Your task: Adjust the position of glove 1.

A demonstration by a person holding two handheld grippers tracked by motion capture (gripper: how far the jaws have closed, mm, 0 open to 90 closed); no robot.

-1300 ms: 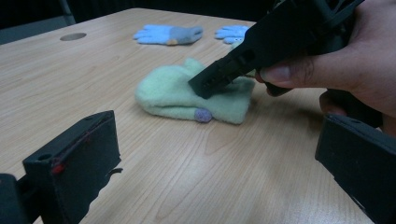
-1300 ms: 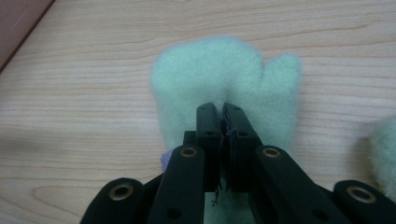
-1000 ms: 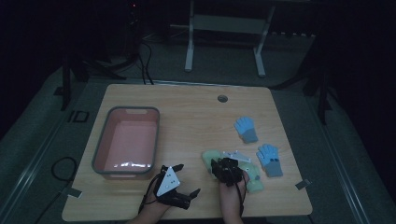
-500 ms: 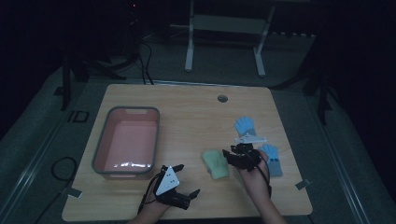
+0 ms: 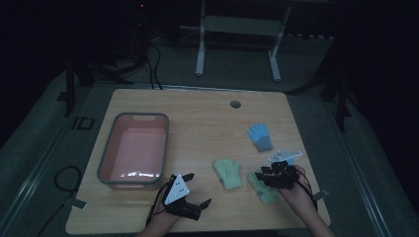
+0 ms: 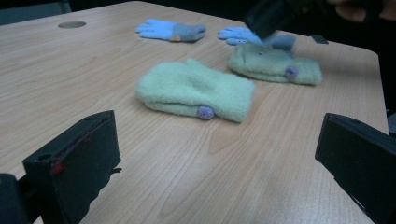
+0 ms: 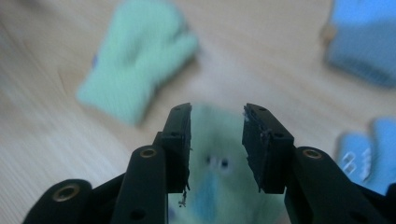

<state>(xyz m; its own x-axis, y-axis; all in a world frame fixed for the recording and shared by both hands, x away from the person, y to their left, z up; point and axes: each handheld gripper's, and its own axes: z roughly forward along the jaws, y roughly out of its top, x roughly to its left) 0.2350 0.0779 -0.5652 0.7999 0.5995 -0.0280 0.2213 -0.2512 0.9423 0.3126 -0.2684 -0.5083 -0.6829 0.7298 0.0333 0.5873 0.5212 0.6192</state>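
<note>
Four mittens are lying on the table, sorted by colour as two pairs. The right gripper is hovering over the second green mitten at five o'clock; its jaws, having just been closing slightly, are standing part-open with nothing clamped. The left gripper, jaws spread wide and empty, is facing the first green mitten. Both blue mittens are waiting at three o'clock.

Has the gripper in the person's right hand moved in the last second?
Yes. The right gripper has shifted rightward, away from the pink tub, and is now above a green mitten near the table's right edge.
</note>
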